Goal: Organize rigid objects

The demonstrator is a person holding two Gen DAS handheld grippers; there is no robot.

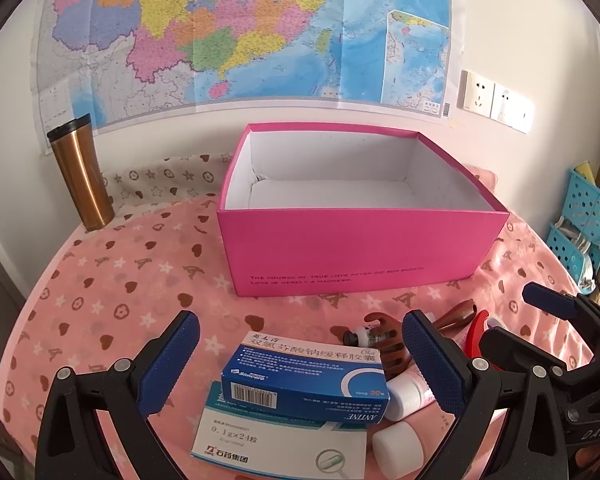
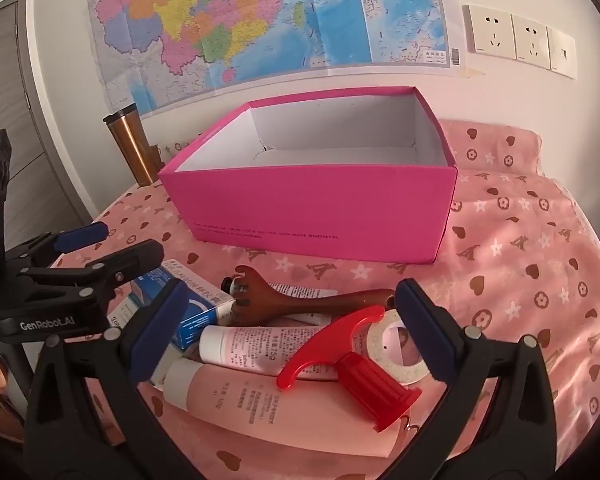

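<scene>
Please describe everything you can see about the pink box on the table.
The pink box is a rectangular, lidless box that looks like cardboard, bright pink outside and white inside. It stands upright on the pink patterned tablecloth, near the wall, behind the pile of small items. Its inside looks empty. Two lines of small dark print run along the lower front wall. Nothing touches it except the cloth beneath.

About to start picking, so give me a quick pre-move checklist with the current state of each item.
1. Left gripper open, nothing held: ok.
2. Right gripper open, nothing held: ok.
3. Pink box open, interior looks empty: ok.
4. Blue medicine box between the left gripper's fingers, untouched, on top of white medicine box: ok.
5. Red tape dispenser lies across the pink tubes; single-item grasp: not ok.
6. Grippers apart from each other: ok.
</scene>
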